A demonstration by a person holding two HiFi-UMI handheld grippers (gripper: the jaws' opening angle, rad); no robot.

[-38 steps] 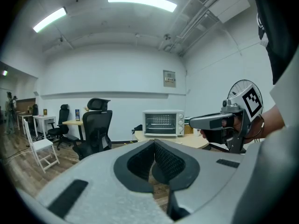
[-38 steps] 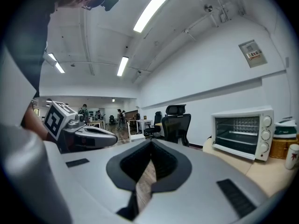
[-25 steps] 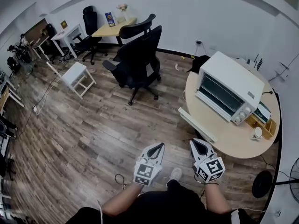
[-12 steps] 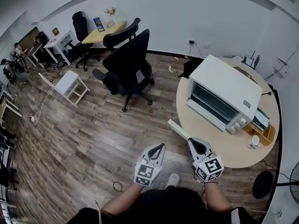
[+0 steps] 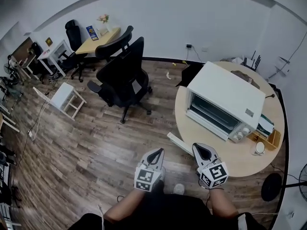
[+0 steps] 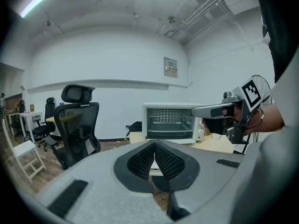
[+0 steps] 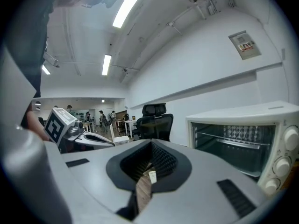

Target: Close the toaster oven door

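Observation:
The white toaster oven (image 5: 225,102) stands on a round wooden table (image 5: 230,155) at the right. Its door (image 5: 180,143) is open and hangs out flat past the table's edge. The dark inside with its racks shows in the left gripper view (image 6: 170,122) and the right gripper view (image 7: 243,139). My left gripper (image 5: 156,153) is shut and empty, held over the floor a little left of the door. My right gripper (image 5: 201,150) is shut and empty, just short of the door's outer edge. In both gripper views the jaws (image 6: 154,143) (image 7: 150,143) point toward the oven.
A black office chair (image 5: 122,75) stands on the wood floor left of the table. A white stool (image 5: 62,97) and desks (image 5: 96,37) are farther left. A wooden box (image 5: 266,131) and a small round object (image 5: 259,148) sit on the table. A fan (image 5: 300,181) stands at bottom right.
The person has walked toward the table, so the oven and its open door now lie closer to both grippers. Both grippers stay shut and held out in front.

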